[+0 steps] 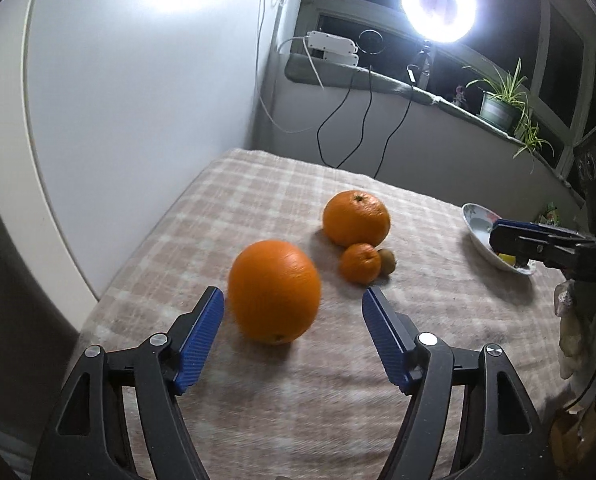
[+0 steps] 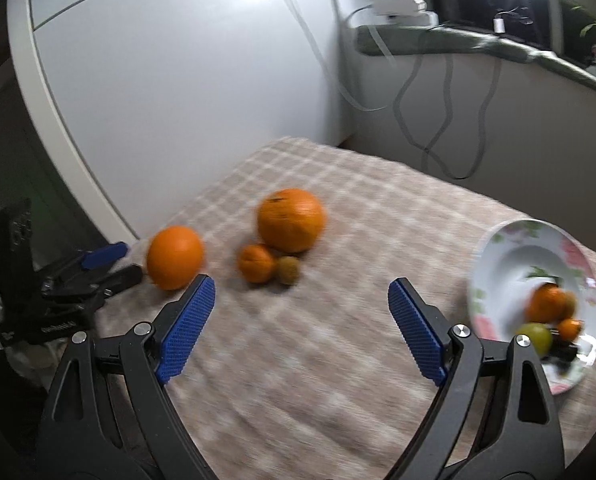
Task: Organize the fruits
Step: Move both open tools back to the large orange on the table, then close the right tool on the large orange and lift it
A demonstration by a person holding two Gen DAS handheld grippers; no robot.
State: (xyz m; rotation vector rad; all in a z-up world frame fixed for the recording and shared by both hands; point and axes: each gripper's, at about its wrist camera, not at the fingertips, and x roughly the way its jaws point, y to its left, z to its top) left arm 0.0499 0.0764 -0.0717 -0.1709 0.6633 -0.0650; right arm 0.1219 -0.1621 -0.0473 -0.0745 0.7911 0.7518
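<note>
A large orange (image 1: 275, 291) lies on the checked cloth just ahead of my left gripper (image 1: 294, 300), which is open; the fruit sits nearer the left pad, with no pad pressing on it. Behind it are a second big orange (image 1: 356, 218), a small mandarin (image 1: 360, 263) and a brown kiwi (image 1: 387, 261), all touching. My right gripper (image 2: 301, 294) is open over bare cloth with nothing between its pads. In its view the near orange (image 2: 175, 257) sits left, the cluster (image 2: 291, 220) centre, and a floral plate (image 2: 494, 280) right, holding several small fruits (image 2: 548, 304).
The checked cloth (image 1: 438, 320) covers the table, whose left edge runs along a white curved panel (image 1: 138, 100). Cables (image 1: 358, 120) hang from the windowsill behind. A ring light (image 1: 438, 6) and a potted plant (image 1: 498, 108) stand at the back. The right gripper's arm (image 1: 554, 246) reaches over the plate (image 1: 478, 228).
</note>
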